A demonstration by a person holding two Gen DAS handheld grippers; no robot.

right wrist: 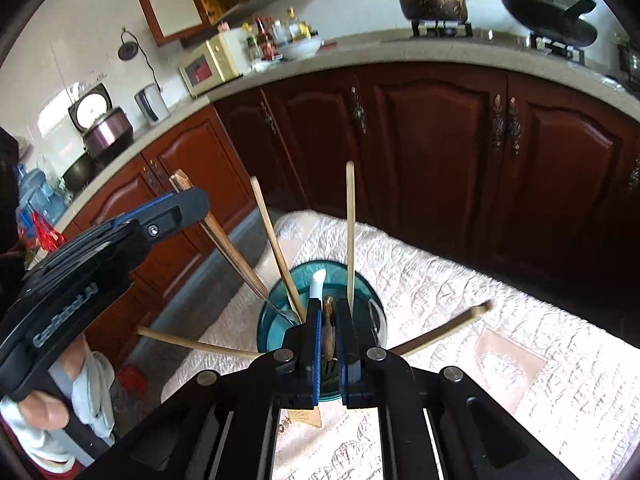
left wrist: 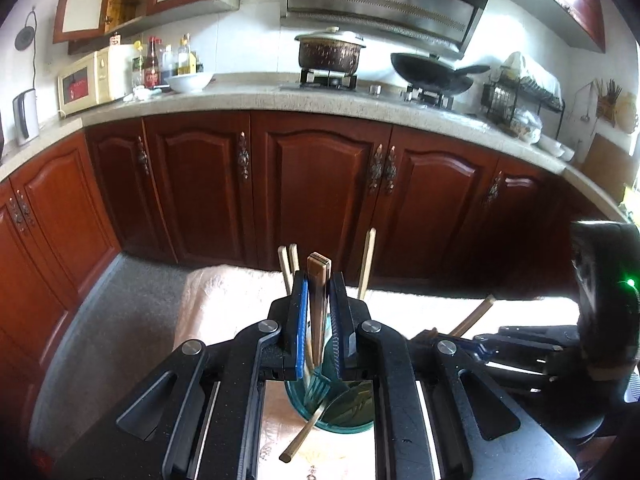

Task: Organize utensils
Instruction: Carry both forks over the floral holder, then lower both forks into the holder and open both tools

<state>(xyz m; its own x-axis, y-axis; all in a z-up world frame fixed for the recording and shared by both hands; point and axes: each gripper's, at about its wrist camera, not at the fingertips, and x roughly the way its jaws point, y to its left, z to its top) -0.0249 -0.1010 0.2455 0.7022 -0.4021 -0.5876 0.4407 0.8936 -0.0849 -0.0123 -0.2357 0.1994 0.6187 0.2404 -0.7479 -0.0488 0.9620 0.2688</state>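
On quilted cloth point(right wrist: 460, 288), teal cup point(right wrist: 276, 320), both grippers clamping utensils, possibly spoons, kitchen.

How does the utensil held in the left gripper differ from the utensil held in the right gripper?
The left gripper is shut on a long spoon with a flat wooden handle; the right gripper is shut on a darker, brownish utensil, mostly hidden between the pads. The spoon slants, its metal bowl already in the teal cup; the brownish utensil shows only a short part above that cup. Both are clamped over the same cup.
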